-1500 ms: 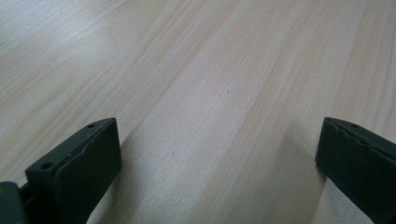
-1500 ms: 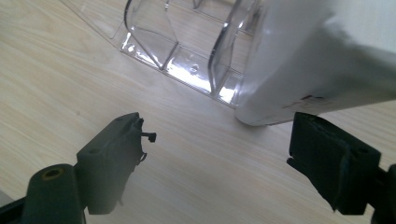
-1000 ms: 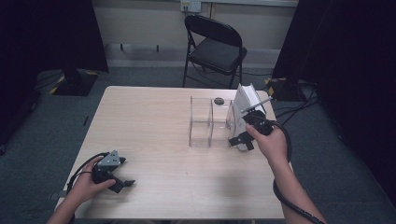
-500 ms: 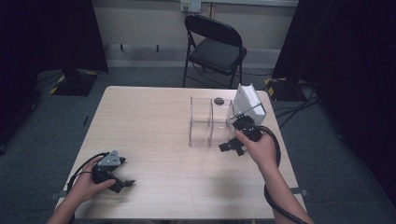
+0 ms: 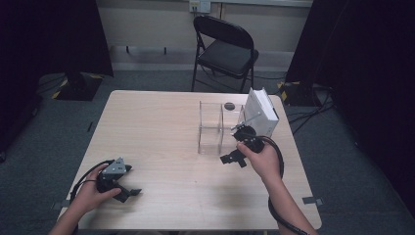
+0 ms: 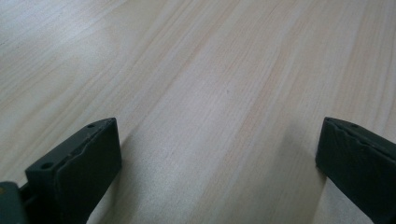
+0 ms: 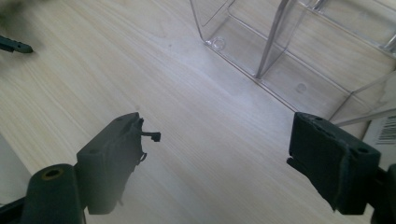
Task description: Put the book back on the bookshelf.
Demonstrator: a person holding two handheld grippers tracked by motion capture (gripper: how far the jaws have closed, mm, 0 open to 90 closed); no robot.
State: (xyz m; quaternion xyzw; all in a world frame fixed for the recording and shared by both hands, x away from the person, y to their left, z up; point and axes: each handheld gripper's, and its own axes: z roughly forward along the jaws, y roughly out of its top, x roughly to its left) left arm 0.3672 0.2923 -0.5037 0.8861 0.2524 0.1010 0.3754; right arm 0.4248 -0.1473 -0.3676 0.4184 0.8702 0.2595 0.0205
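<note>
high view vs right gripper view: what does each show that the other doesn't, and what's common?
High view alone: the folding chair, the left gripper open near the table's front edge, and the whole white box leaning in the clear organizer.
Right gripper view alone: the box's barcode corner and round marks on the organizer's floor.
Both: the wooden table, the organizer, the box, and the right gripper, open with nothing between its jaws.

High cam overhead facing forward-down on table (image 5: pixel 161 142), tool cams close, low, both w/ same tabletop
</note>
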